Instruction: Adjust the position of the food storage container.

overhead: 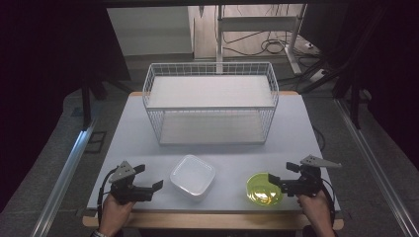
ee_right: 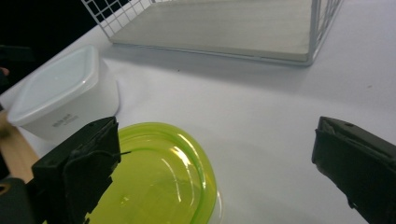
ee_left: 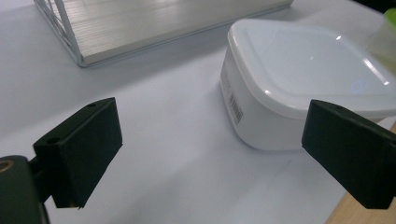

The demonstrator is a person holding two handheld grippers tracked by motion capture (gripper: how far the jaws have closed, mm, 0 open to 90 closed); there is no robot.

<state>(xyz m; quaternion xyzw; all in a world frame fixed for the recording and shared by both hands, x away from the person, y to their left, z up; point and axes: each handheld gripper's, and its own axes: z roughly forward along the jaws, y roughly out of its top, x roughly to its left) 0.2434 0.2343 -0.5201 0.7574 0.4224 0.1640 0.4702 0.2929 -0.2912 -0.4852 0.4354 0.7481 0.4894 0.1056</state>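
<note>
Both grippers stand spread and empty. The white box point(overhead: 192, 176) sits just right of the left gripper point(overhead: 148, 182); the green bowl point(overhead: 264, 189) lies just left of the right gripper point(overhead: 279, 181), its nearer reach.

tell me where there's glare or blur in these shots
High view: dark surround, bright table, all fairly soft. Left gripper view: small glare spots on the white container, near jaws blurred. Right gripper view: streaky reflections on the green bowl, wire rack washed pale at the top.
</note>
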